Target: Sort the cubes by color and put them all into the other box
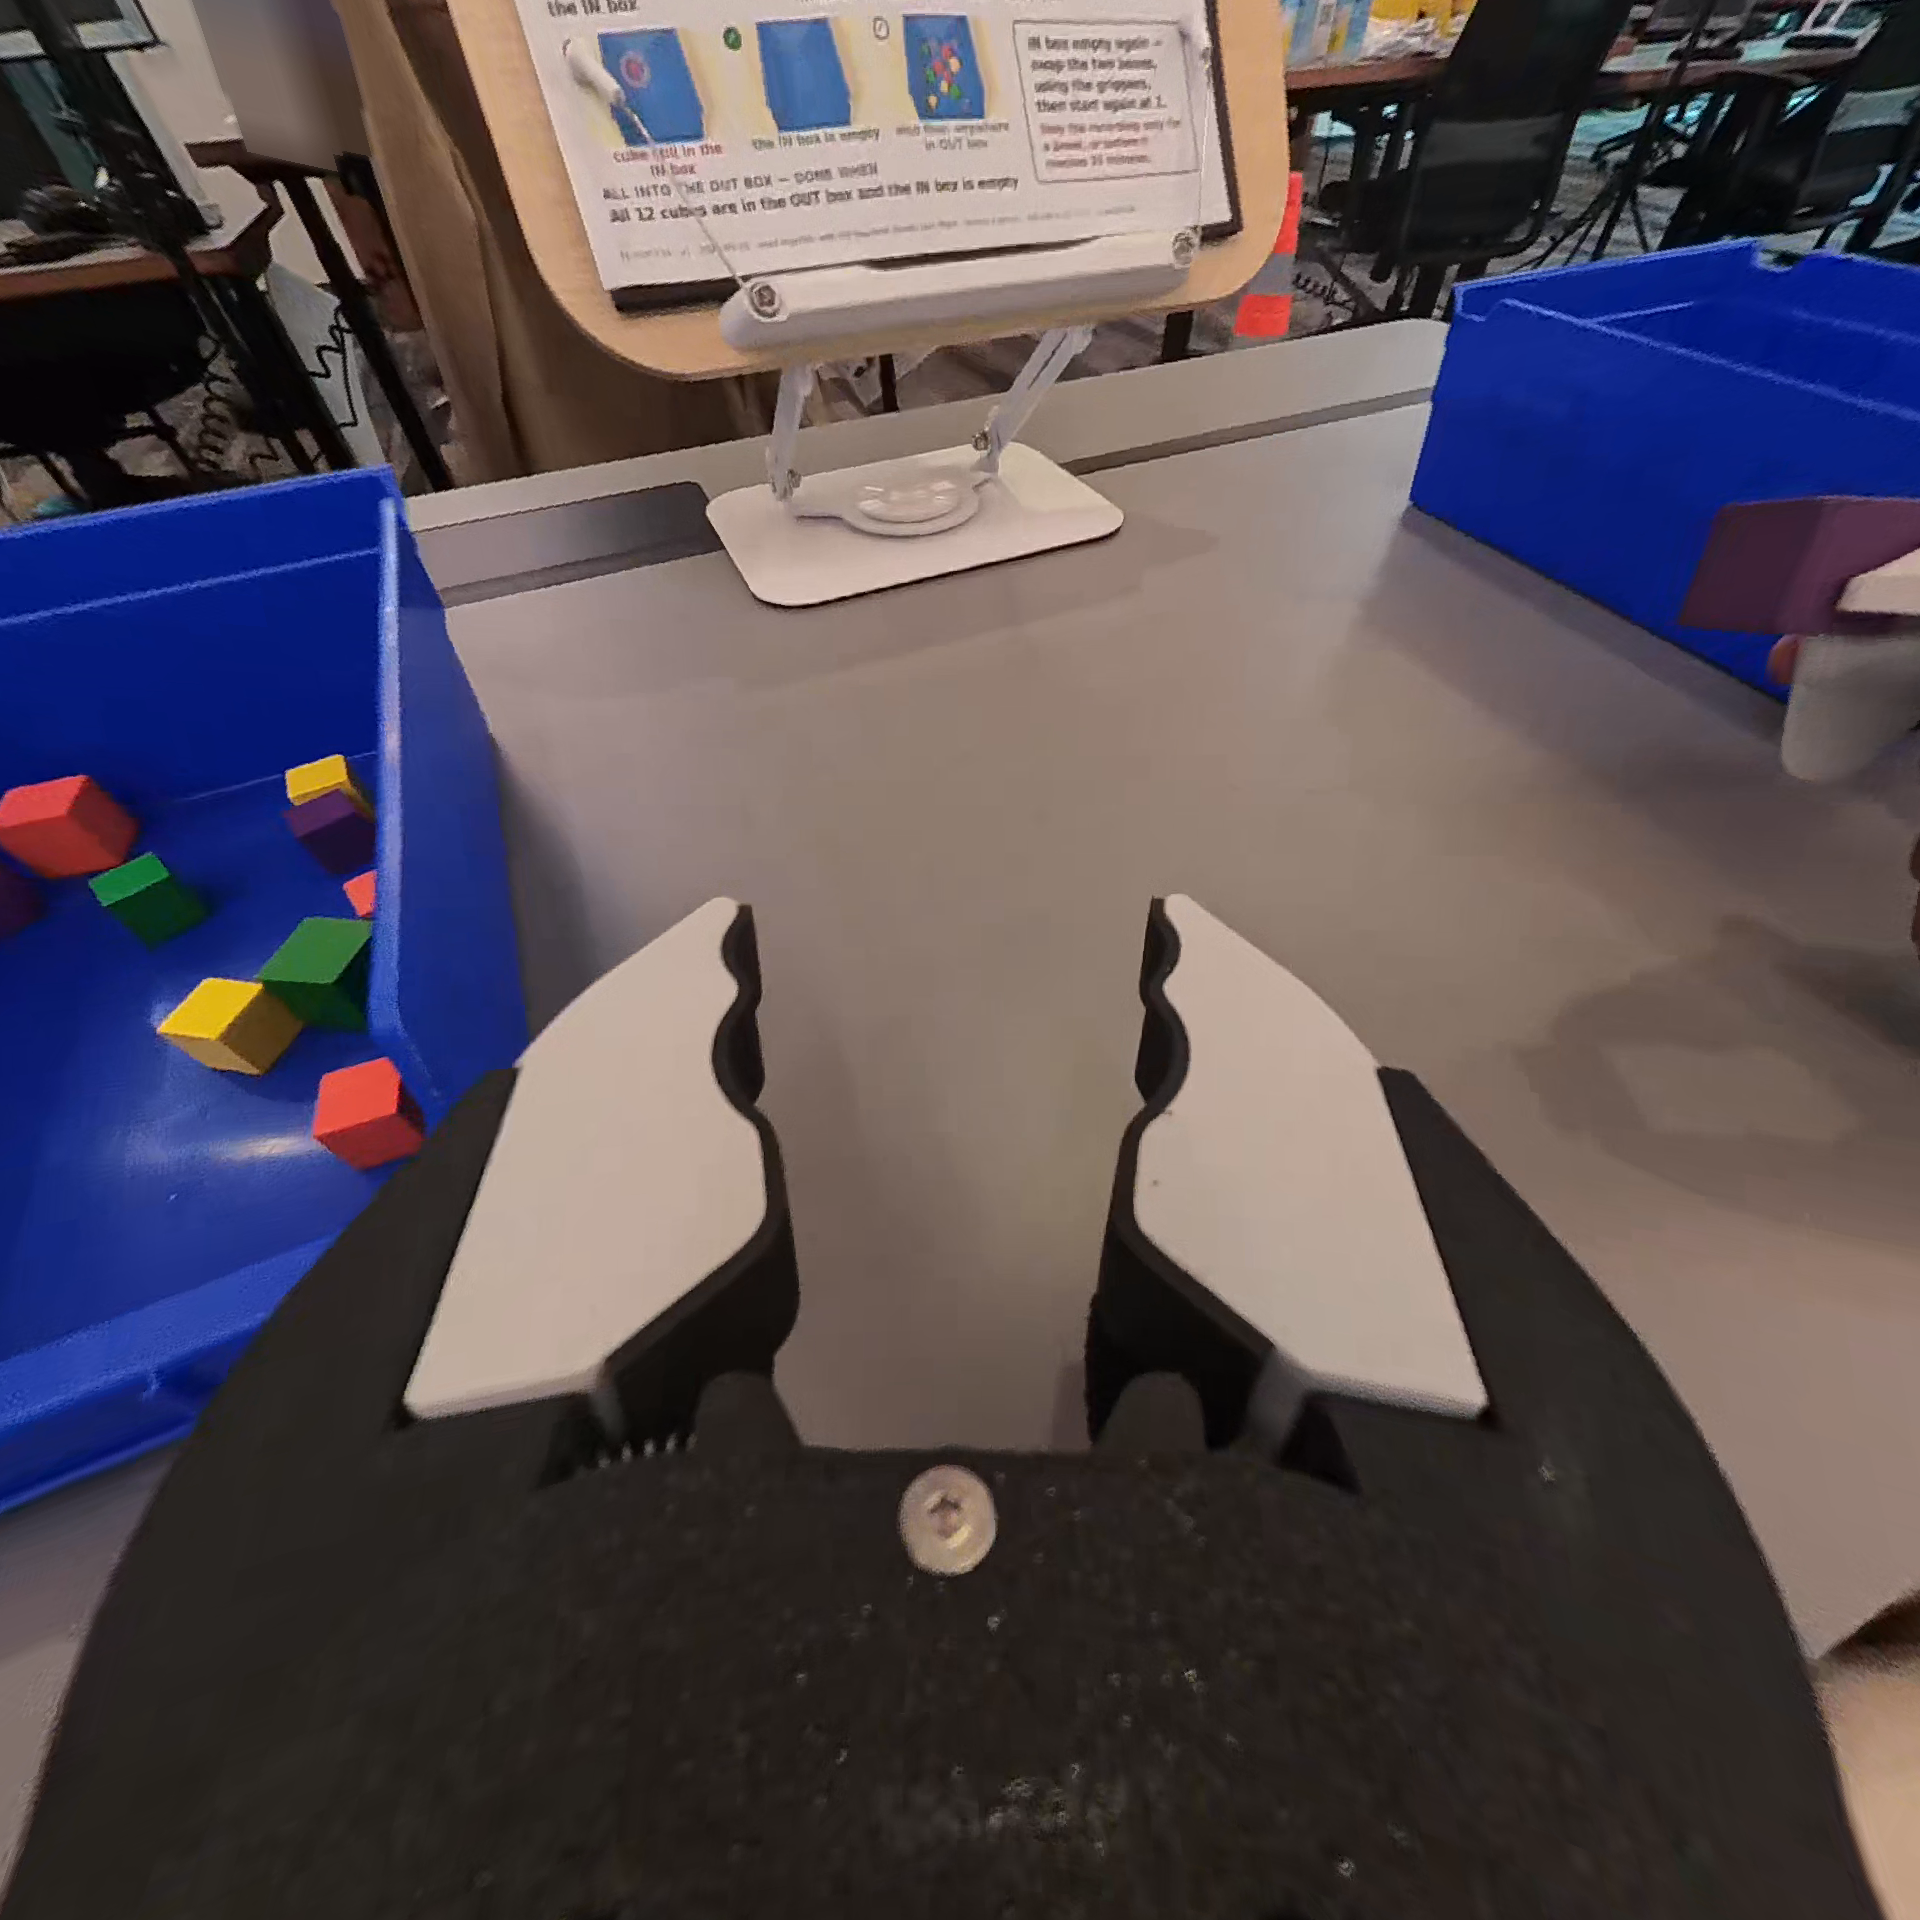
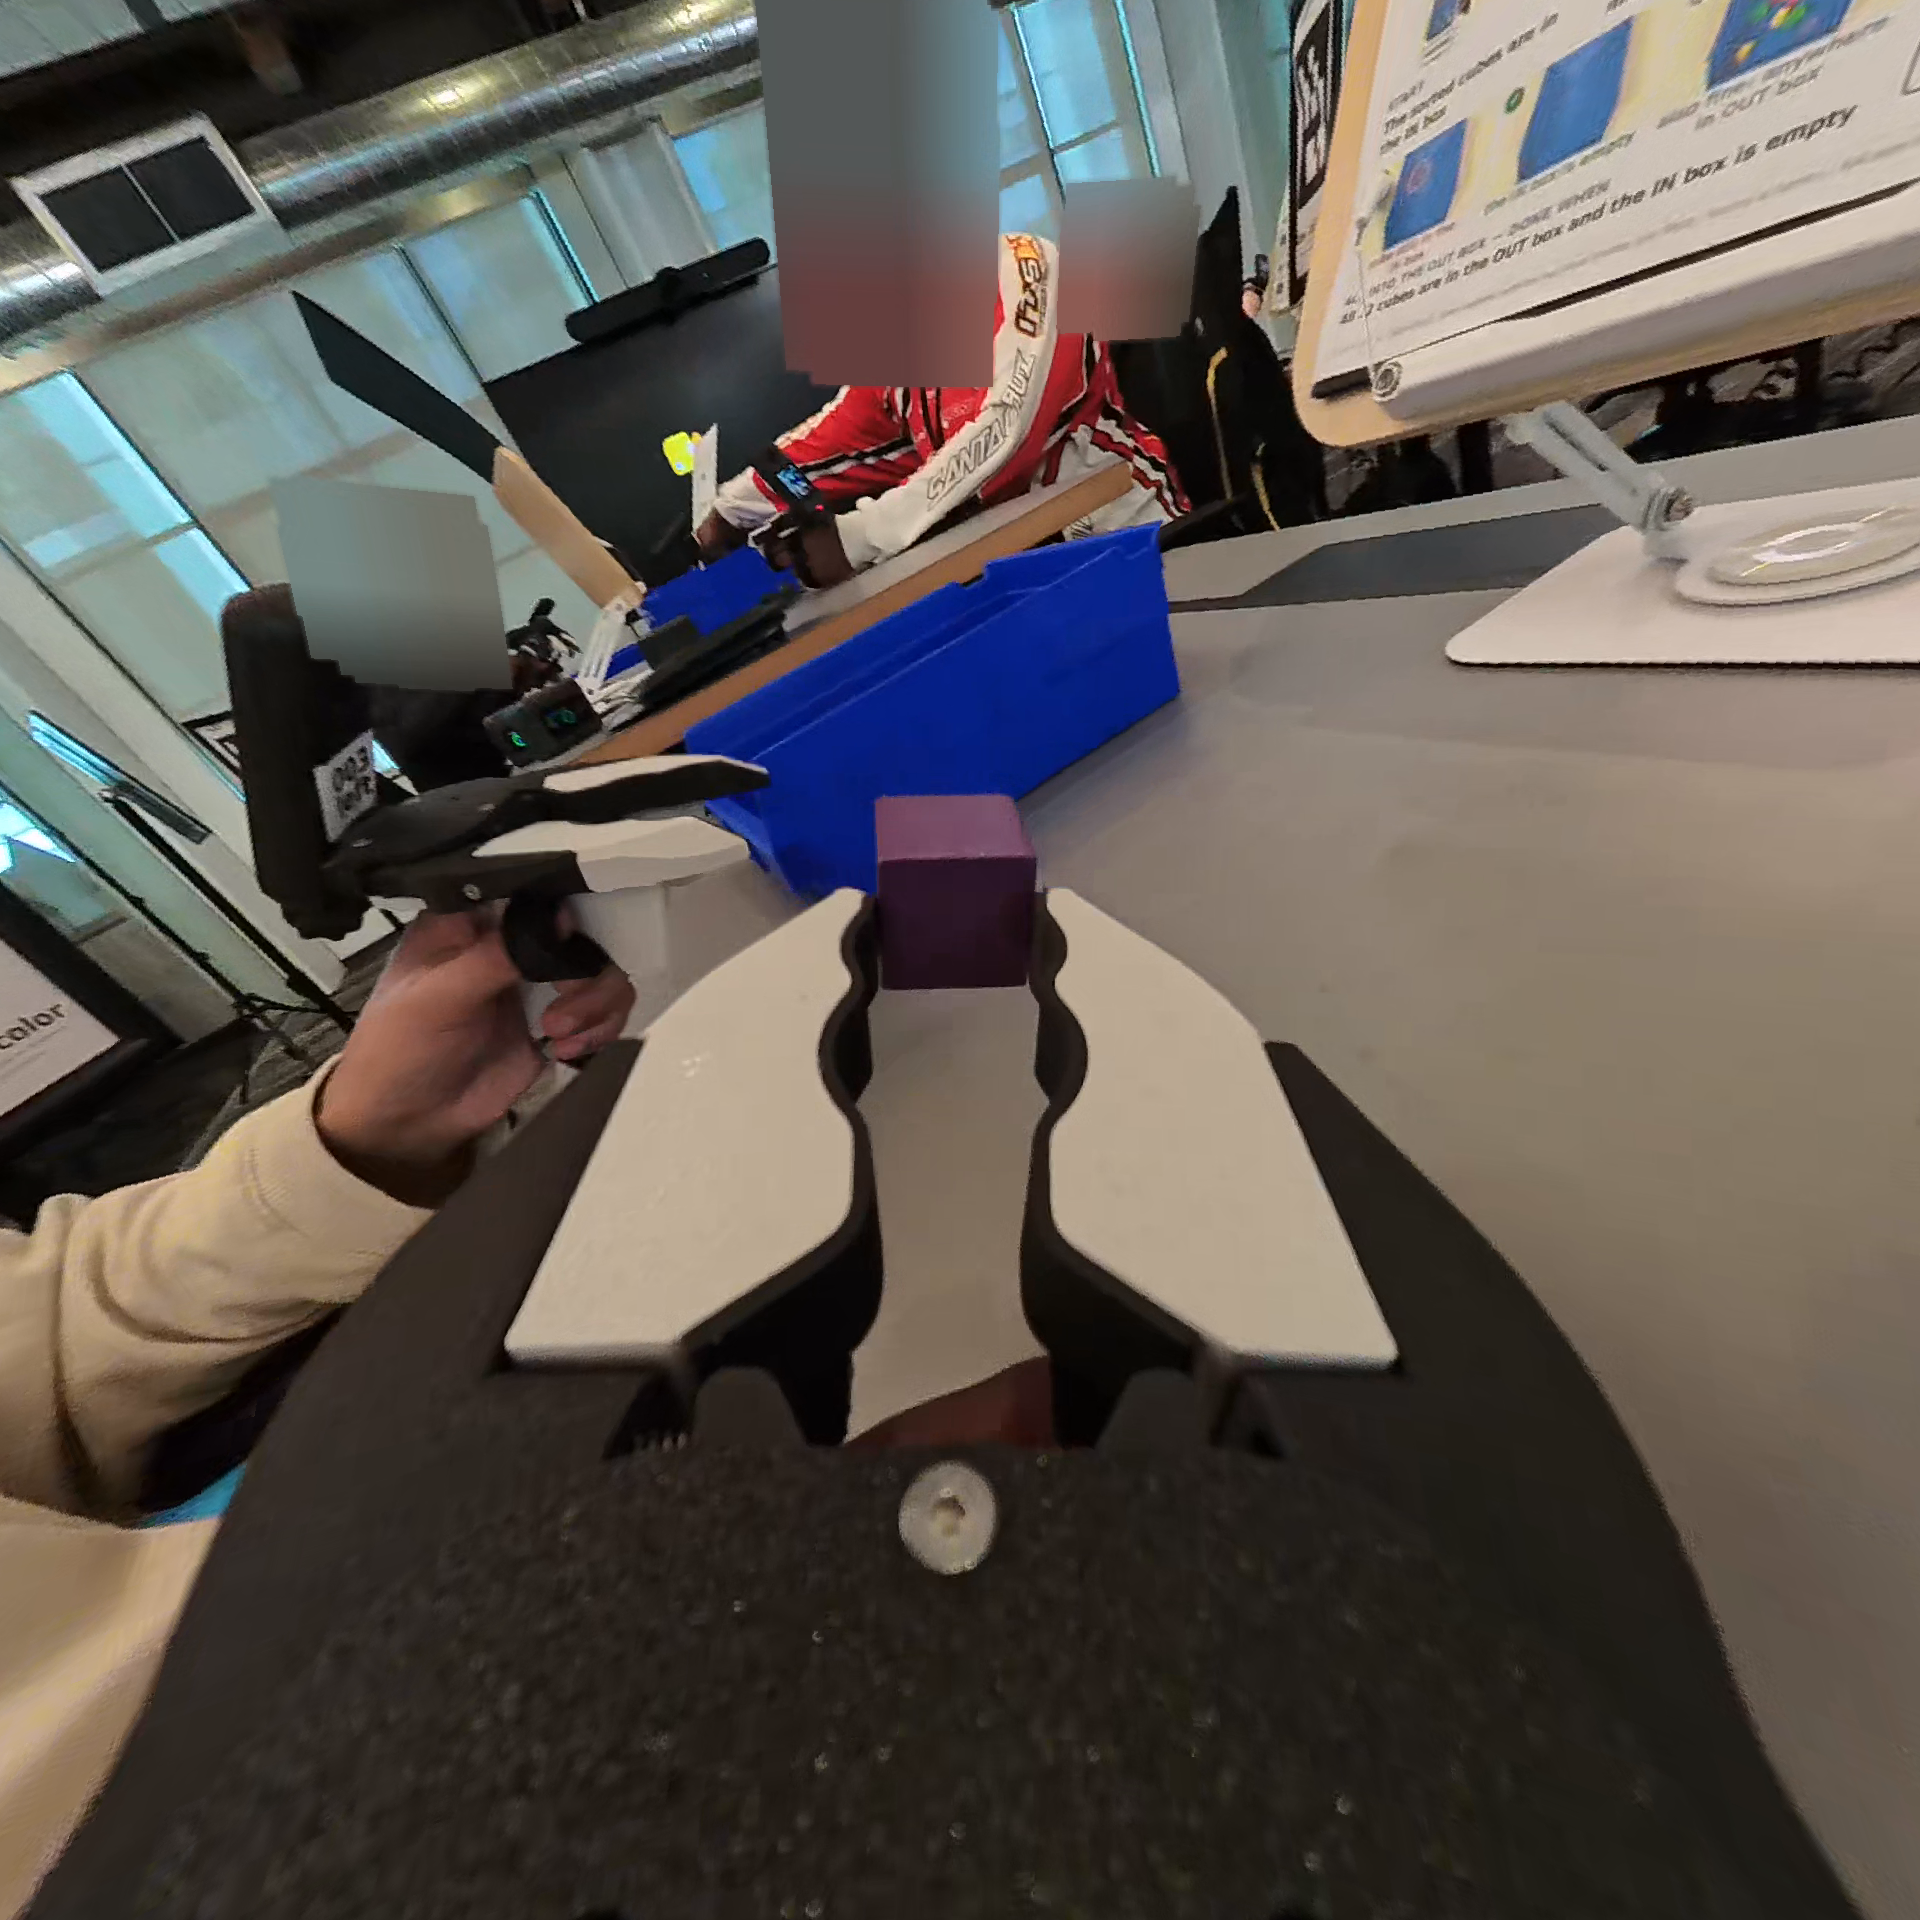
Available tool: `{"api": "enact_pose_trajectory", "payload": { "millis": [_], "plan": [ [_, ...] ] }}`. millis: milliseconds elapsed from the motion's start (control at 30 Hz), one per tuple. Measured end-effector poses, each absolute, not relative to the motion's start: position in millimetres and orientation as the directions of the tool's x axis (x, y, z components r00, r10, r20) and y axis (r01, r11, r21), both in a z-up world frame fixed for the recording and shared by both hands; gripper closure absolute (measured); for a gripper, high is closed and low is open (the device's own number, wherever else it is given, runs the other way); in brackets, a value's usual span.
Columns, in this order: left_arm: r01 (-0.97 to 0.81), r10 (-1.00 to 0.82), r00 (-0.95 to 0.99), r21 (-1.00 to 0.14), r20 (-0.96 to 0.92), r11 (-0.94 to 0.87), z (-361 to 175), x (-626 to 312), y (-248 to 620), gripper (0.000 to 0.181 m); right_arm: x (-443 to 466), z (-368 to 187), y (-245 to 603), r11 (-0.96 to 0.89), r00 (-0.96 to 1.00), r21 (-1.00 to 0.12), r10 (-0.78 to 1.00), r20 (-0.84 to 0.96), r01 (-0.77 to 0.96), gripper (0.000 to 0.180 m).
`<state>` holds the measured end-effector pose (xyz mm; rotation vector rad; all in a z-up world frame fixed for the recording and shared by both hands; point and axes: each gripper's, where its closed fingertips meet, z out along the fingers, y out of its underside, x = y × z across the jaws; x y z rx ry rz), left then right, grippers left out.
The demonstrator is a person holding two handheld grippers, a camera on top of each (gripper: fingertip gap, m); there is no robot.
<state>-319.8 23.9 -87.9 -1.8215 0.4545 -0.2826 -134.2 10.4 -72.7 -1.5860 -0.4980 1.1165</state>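
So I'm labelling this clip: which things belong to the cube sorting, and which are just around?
Job:
right gripper
purple cube
left gripper, open
box of cubes
other blue box

Around:
instruction board on stand
grey table

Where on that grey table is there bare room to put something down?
The grey table is bare between the left blue box and right blue box, in front of the white stand base. The left box's floor is crowded with cubes.
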Motion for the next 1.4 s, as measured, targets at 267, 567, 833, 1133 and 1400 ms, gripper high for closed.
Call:
{"api": "enact_pose_trajectory", "payload": {
  "millis": [267,567,833,1133,1400],
  "plan": [
    [-0.198,-0.506,0.861,-0.947,-0.046,-0.252,-88.4,-305.3,16.3,0.112,-67.6,-16.5,-0.5,-0.146,0.584,-0.985,0.809,-0.067,0.089,0.152],
    [-0.257,-0.588,0.808,-0.924,-0.045,-0.282,-104.1,-279.5,10.4,0.111,200.3,-90.9,48.8,-0.738,0.816,-0.353,0.545,0.191,0.575,0.152],
    [-0.244,-0.602,0.798,-0.928,-0.027,-0.282,-104.4,-275.6,6.0,0.113,221.3,-157.9,56.6,-0.783,0.764,0.025,0.613,0.200,0.622,0.152],
    [-0.242,-0.603,0.797,-0.915,0.003,-0.324,-112.1,-277.7,6.8,0.112,229.8,-178.1,50.4,-0.793,0.778,0.170,0.608,0.160,0.585,0.151],
    [-0.240,-0.591,0.807,-0.917,-0.006,-0.318,-111.6,-280.1,7.9,0.111,174.8,-80.8,68.8,-0.671,0.733,-0.316,0.534,0.421,0.670,0.139]
  ]
}}
